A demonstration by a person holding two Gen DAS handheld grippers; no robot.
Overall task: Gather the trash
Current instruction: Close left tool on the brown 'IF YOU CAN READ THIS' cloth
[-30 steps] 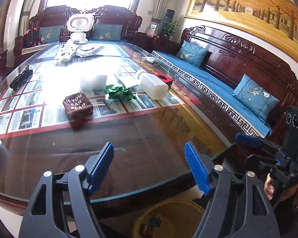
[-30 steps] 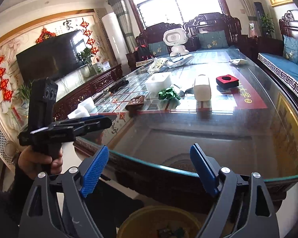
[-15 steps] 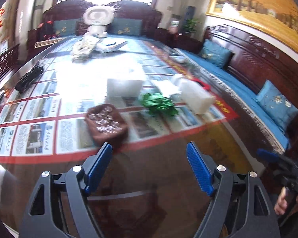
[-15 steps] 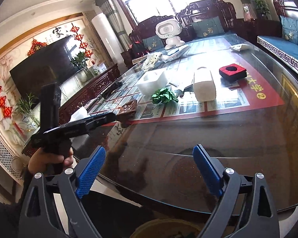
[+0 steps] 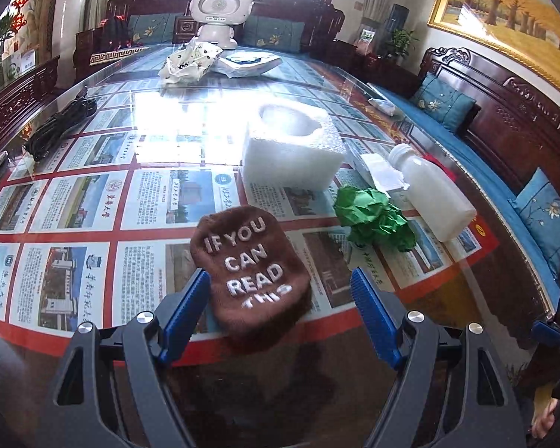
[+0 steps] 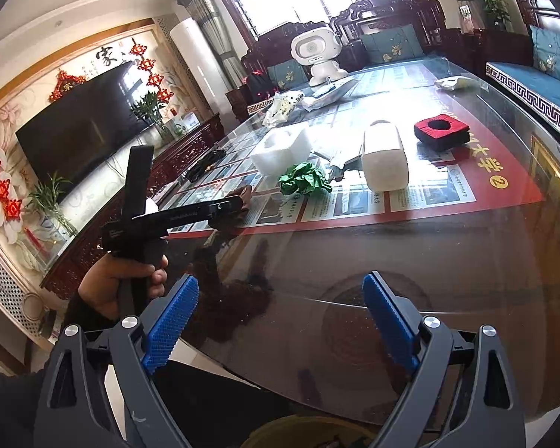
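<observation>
Brown cloth (image 5: 251,274) lettered in white lies on the glass worktop (image 5: 93,336) between the gaping left tongs (image 5: 280,317), untouched, green crumpled paper (image 5: 373,220) just beside; right tongs (image 6: 280,321) gape empty over the worktop's near edge, well short of the white bottle (image 6: 383,156).

Black tool (image 5: 280,306) frames (silver screws), ribbed blue pads (image 5: 186,313).

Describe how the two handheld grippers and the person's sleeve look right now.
Both the left gripper and right gripper have dark grey plastic frames with triangular cutouts, silver bolts and ribbed blue pads. The hand gripping the black handle wears a dark sleeve.
</observation>
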